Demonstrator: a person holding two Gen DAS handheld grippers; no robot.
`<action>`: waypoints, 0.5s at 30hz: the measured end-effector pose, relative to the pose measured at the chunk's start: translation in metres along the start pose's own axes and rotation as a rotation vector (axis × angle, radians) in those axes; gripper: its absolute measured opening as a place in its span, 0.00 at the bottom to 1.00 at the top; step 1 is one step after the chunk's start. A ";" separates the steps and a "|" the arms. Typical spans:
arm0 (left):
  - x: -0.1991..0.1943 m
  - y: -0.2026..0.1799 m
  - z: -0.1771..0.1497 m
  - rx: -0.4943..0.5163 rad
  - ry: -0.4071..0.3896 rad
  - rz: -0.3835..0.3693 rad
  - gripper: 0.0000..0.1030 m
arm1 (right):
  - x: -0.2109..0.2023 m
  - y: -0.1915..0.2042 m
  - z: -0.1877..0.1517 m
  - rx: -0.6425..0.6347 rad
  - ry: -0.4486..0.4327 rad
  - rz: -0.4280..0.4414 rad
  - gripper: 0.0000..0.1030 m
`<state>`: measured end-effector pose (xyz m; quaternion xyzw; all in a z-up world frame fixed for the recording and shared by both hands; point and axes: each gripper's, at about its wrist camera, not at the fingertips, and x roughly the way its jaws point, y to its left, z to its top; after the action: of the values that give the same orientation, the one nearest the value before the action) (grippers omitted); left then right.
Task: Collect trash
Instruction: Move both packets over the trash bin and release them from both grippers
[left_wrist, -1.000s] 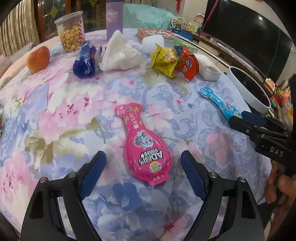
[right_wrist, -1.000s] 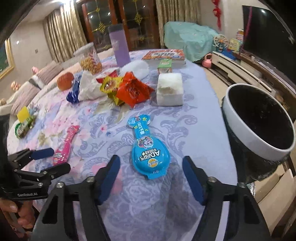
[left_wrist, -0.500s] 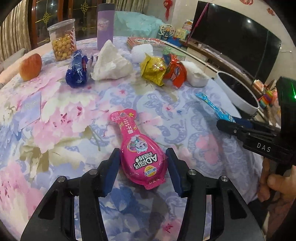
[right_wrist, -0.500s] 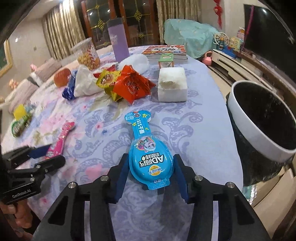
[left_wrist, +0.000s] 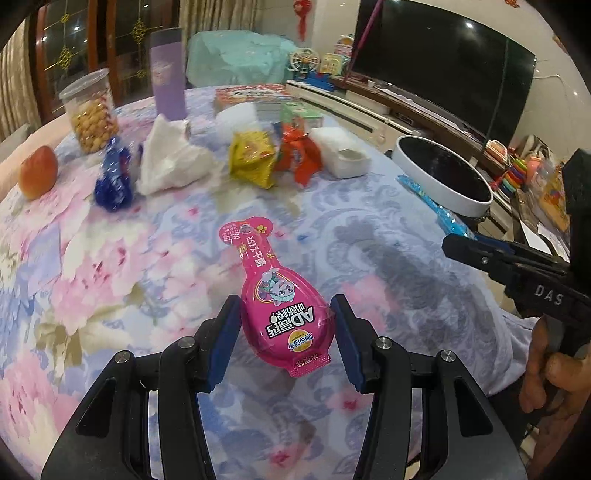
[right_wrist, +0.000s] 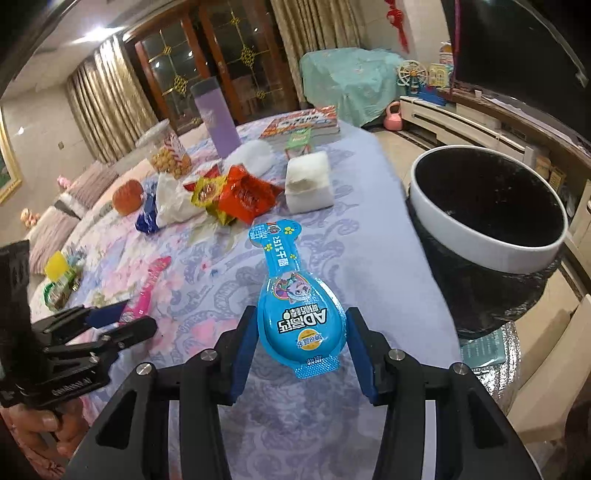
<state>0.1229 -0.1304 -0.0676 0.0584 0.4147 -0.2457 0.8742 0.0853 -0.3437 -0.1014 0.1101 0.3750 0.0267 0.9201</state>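
Note:
My left gripper (left_wrist: 284, 334) is shut on a pink bottle-shaped snack packet (left_wrist: 279, 301) and holds it lifted off the flowered tablecloth (left_wrist: 110, 266). My right gripper (right_wrist: 301, 339) is shut on a matching blue packet (right_wrist: 299, 314), also lifted. The blue packet shows edge-on in the left wrist view (left_wrist: 436, 206), the pink one in the right wrist view (right_wrist: 149, 284). A white-rimmed black bin (right_wrist: 487, 206) stands off the table's right edge, right of the blue packet. More wrappers lie farther back: yellow (left_wrist: 253, 157), red (left_wrist: 301, 155), blue (left_wrist: 114, 177), and crumpled white paper (left_wrist: 168, 162).
A snack jar (left_wrist: 90, 110), a purple tumbler (left_wrist: 168, 74), an apple (left_wrist: 38, 171), a white tissue pack (left_wrist: 341, 157), a book (right_wrist: 303, 123) and a small green box (right_wrist: 299, 142) stand at the back. A TV cabinet (left_wrist: 424, 110) lies beyond the bin.
Both grippers closed from wide open onto their packets, then lifted them off the cloth and tilted up. The other trash has not moved.

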 end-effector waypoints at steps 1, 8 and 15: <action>0.001 -0.002 0.002 -0.001 -0.003 -0.006 0.48 | -0.004 -0.001 0.001 0.007 -0.010 -0.001 0.47; 0.004 -0.018 0.016 0.016 -0.019 -0.041 0.48 | -0.018 -0.012 0.005 0.027 -0.037 -0.021 0.47; 0.008 -0.041 0.033 0.045 -0.031 -0.068 0.48 | -0.038 -0.027 0.011 0.043 -0.077 -0.055 0.47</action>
<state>0.1305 -0.1789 -0.0478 0.0600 0.3974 -0.2856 0.8700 0.0648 -0.3774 -0.0741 0.1205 0.3427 -0.0112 0.9316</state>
